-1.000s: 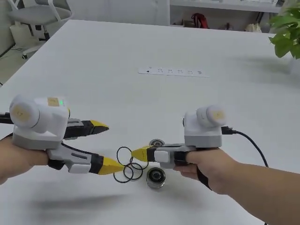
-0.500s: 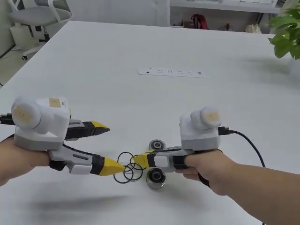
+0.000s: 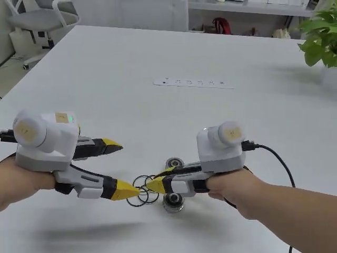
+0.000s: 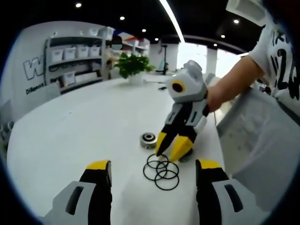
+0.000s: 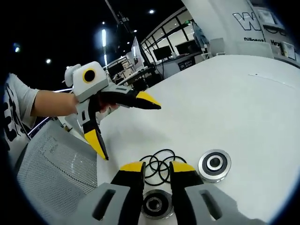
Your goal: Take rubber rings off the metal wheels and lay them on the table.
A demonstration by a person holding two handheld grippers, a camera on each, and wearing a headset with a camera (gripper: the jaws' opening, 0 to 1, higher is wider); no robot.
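Several black rubber rings (image 3: 143, 191) lie overlapping on the white table (image 3: 158, 116), also seen as rings (image 4: 161, 171) and rings (image 5: 158, 165). One metal wheel (image 3: 175, 162) rests just behind them, and a second wheel (image 3: 174, 202) sits to their right under the right gripper. My right gripper (image 3: 156, 184) hovers low with its tips at the rings' edge, jaws a narrow gap apart; the wheel (image 5: 154, 202) lies between them. My left gripper (image 3: 121, 168) faces it from the left, jaws wide open around nothing, its lower tip next to the rings.
A white power strip (image 3: 192, 82) lies at mid table. A green plant (image 3: 319, 37) stands at the far right edge. A black cable (image 3: 274, 158) trails from the right gripper. An office chair (image 3: 39, 18) stands beyond the far left corner.
My right gripper has dropped lower and moved slightly left, so its tips now reach the ring pile. The left gripper has stayed almost still with its jaws wide.
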